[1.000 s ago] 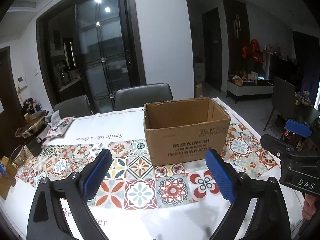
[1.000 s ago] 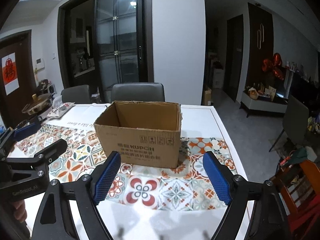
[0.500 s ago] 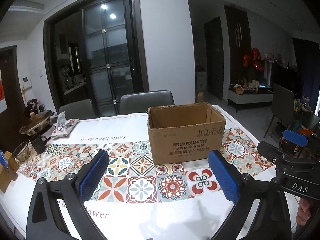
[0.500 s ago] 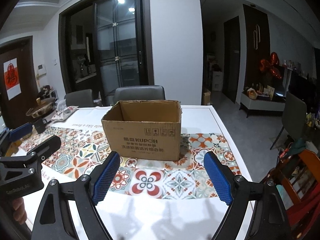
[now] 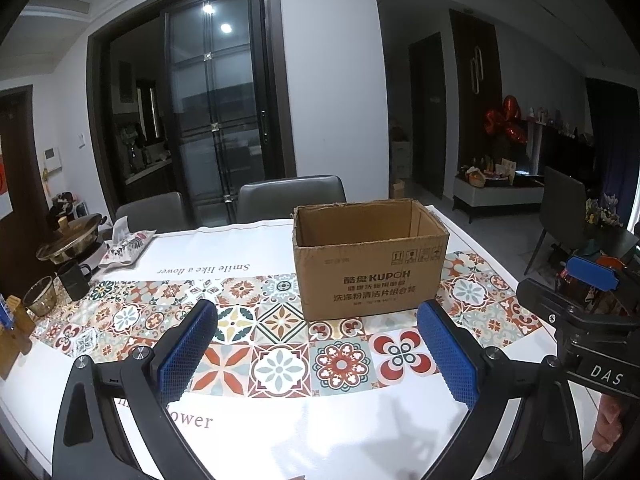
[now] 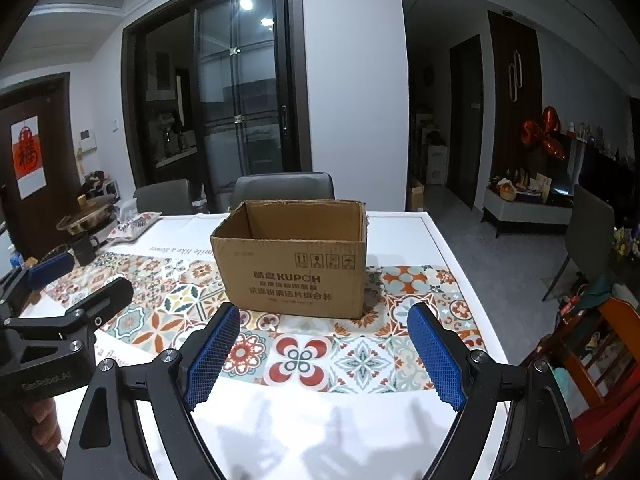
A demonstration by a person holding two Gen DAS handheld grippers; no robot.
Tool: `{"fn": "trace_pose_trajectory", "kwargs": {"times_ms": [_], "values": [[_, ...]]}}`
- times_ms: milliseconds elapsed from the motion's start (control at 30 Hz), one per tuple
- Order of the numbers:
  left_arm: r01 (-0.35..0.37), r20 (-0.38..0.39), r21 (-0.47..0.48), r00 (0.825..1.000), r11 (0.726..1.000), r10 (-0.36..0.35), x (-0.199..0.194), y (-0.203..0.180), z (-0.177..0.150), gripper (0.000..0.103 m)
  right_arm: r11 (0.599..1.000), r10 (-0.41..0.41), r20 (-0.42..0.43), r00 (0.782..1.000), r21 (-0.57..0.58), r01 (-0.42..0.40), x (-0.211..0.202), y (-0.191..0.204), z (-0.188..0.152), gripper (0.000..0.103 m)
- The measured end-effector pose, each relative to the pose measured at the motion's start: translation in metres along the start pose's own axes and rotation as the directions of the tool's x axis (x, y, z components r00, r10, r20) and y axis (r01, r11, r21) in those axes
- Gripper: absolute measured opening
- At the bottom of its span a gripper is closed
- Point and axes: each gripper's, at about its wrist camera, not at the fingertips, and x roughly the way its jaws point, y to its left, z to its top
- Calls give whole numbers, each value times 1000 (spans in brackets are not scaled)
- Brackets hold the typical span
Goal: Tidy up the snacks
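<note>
An open brown cardboard box printed KUPOH stands upright on the patterned tablecloth, also in the right wrist view. Its inside floor is hidden. My left gripper is open and empty, held above the table in front of the box. My right gripper is open and empty, also in front of the box. The right gripper shows at the right edge of the left wrist view; the left gripper shows at the left of the right wrist view. A patterned snack bag lies at the far left of the table.
A pot, a dark mug and a glass bowl stand at the table's left end. Grey chairs stand behind the table. A red wooden chair stands off the table's right edge.
Both grippers have drawn back and risen a little, so the box sits farther away and its inside is less visible. Both stayed open.
</note>
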Motion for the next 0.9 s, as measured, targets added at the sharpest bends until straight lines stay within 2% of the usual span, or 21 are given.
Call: {"fn": "trace_pose_trajectory", "kwargs": {"times_ms": [900], "values": [[-1, -14, -21, 1000, 1000, 1, 3, 4, -4, 102, 1000, -5, -7, 1000, -5, 5, 2, -2, -1, 86]]}}
